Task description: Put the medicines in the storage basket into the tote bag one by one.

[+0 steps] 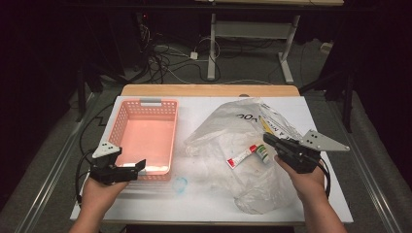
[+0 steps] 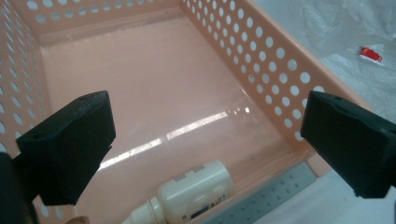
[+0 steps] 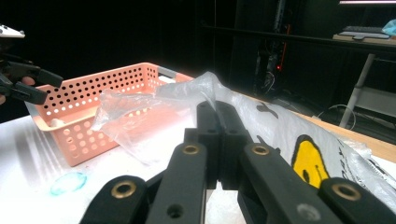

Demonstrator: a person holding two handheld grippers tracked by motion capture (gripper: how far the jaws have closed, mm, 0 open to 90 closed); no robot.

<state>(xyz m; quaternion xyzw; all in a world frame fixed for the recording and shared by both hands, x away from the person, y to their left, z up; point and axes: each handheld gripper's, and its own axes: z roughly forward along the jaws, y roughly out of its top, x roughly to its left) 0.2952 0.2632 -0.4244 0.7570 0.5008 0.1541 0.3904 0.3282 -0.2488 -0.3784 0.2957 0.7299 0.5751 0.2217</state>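
A: Left gripper [image 1: 127,171] hangs over the pink basket [image 2: 280,70], fingers [image 2: 70,144] wide apart; the white bottle [image 2: 196,191] lies inside.

B: The right gripper [image 1: 278,143]?

A: Fingers [image 3: 219,140] pressed together, pinching the plastic bag [image 1: 228,136]. Lift that edge gently to bare the tube [image 1: 243,156].
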